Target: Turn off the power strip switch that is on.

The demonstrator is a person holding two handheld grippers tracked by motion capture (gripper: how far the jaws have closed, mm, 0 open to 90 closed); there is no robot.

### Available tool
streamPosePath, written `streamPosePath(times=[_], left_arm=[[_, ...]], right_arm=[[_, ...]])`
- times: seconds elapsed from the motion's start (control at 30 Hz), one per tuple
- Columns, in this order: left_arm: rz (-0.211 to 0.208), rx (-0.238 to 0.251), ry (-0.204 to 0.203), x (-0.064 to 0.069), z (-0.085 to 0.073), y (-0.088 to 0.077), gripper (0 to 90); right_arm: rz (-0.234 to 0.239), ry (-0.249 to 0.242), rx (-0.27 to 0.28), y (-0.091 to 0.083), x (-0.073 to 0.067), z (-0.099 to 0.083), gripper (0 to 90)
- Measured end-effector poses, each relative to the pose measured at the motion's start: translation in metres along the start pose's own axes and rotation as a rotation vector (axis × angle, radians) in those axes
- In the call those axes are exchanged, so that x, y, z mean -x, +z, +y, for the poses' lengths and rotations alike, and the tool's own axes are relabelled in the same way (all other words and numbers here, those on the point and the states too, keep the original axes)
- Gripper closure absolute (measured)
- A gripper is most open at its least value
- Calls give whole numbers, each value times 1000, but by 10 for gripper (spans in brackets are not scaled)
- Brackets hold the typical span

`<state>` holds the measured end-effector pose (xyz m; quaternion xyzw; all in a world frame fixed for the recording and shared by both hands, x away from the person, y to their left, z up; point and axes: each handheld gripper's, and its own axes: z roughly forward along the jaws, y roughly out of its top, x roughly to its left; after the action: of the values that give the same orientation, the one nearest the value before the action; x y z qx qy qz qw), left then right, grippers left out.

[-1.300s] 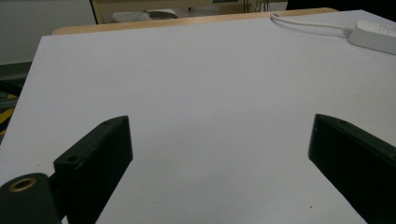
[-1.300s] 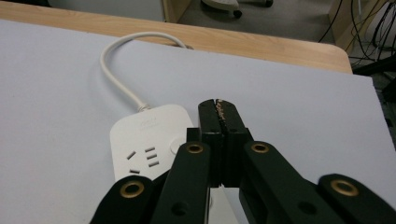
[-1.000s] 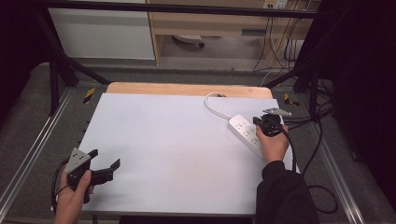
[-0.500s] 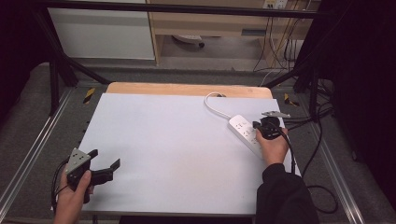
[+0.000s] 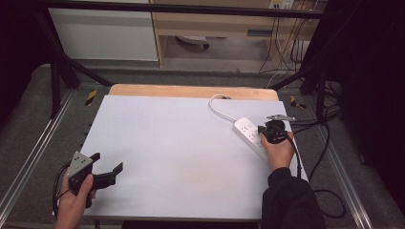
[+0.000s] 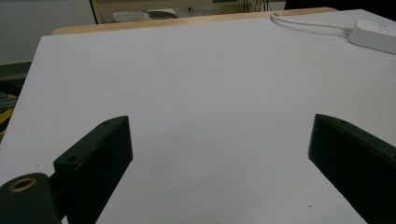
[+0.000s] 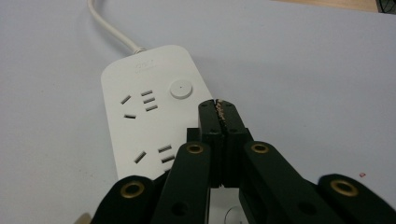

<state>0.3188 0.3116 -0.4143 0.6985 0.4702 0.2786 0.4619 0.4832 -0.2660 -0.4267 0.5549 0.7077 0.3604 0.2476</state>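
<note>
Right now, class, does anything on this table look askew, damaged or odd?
Little stands out. The white power strip lies diagonally rather than square to the table edge. In the right gripper view, the shut right gripper shows brownish specks along the seam at its tip, possibly wear or debris.

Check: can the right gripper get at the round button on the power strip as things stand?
Probably yes. The right gripper, jaws closed, hangs over the power strip, its tips just beside the round button. Nothing lies between them, and the white table around is bare.
</note>
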Motion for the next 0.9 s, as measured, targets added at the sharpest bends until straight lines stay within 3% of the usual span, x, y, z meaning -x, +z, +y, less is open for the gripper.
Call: streamPosePath(times=[0.9], left_arm=[[-8,3,6,1,0,0,62]], right_arm=[[1,-16,-14,3,-3,-3,900]])
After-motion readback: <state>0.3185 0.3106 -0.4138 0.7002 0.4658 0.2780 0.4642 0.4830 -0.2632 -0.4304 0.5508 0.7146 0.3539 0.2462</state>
